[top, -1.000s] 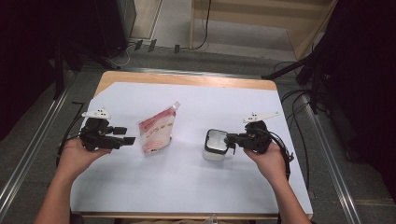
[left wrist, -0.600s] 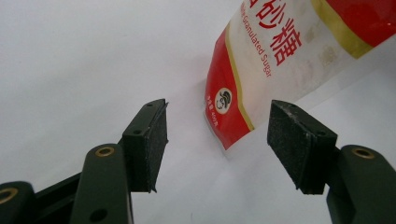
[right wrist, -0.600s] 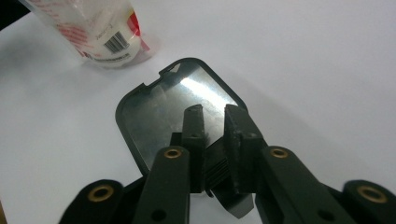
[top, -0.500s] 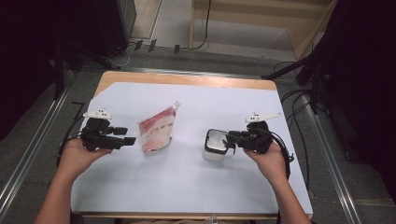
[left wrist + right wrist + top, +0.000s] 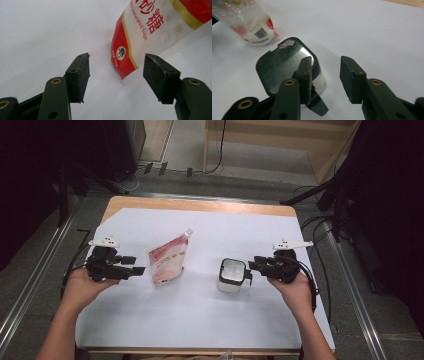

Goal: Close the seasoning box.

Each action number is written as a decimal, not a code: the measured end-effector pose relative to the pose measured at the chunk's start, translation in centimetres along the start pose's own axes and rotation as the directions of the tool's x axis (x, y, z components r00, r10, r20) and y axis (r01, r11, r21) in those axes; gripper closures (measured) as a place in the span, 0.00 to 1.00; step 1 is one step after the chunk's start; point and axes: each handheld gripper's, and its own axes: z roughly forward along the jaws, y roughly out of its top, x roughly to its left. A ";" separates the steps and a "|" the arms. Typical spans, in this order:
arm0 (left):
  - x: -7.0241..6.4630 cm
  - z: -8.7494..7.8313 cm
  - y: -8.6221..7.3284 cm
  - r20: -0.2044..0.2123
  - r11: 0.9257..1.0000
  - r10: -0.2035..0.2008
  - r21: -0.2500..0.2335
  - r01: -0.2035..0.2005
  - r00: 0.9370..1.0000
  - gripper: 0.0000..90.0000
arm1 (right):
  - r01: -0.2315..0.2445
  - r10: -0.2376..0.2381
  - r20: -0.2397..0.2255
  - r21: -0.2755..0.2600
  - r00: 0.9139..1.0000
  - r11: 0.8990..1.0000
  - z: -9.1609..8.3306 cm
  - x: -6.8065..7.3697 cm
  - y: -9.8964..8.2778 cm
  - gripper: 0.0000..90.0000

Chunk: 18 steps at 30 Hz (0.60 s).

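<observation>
Red and white plastic, that is what I am looking at off my left gripper [image 5: 139, 269]: a sugar pouch [image 5: 168, 260] lying flat on the white surface [image 5: 210, 315], its long axis running diagonally away from me, spout corner pointing up and to the far right. In the left gripper view the pouch's bottom corner [image 5: 122, 65] is sitting just ahead of the jaws and a little toward the right one, not yet between them. Those jaws are standing well apart with nothing but bare surface in the gap.

Over on the other side, my right gripper [image 5: 248, 266] is pointing in at a small square tin [image 5: 231, 274] with a dark rim and a mirror-like lid. The jaws there have just been opening. In the right gripper view the left one is overlapping the tin's near edge [image 5: 287, 72] and a black tab on its side, while the right one is hanging free over the surface; I am reading the pads as no longer pressing on anything.

The two things are lying well apart, pouch toward the left, tin toward the right, each near its own hand. For the pouch, my left hand is plainly the closer one, and I am judging that a short push forward along the gripper's line would bring that corner between the pads.
</observation>
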 end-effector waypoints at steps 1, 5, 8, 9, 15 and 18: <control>0.0 0.0 0.0 -0.002 1.000 -0.002 -0.001 0.002 1.000 0.43 | 0.009 -0.009 0.019 -0.011 1.000 1.000 -0.2 -0.5 -0.1 0.64; 0.0 0.0 0.0 0.000 1.000 -0.001 0.004 0.001 1.000 0.43 | 0.003 -0.003 0.041 -0.021 0.999 1.000 -0.5 -1.4 -0.6 0.58; 0.0 0.1 0.0 -0.003 1.000 -0.002 0.000 0.002 1.000 0.43 | 0.001 0.001 0.056 -0.032 0.998 0.999 -0.7 -1.9 -0.9 0.54; -0.1 0.2 -0.1 -0.005 1.000 -0.002 -0.007 0.002 1.000 0.43 | -0.003 0.005 0.071 -0.038 0.997 0.999 -0.8 -2.4 -1.1 0.52; 0.0 0.1 -0.1 -0.006 1.000 0.004 0.003 -0.004 1.000 0.42 | -0.009 0.013 0.076 -0.053 0.997 0.999 -0.9 -3.7 -1.8 0.47; 0.0 0.1 -0.1 -0.012 1.000 0.006 0.005 -0.006 1.000 0.42 | -0.025 0.030 0.082 -0.060 0.996 0.998 -1.0 -4.0 -2.0 0.44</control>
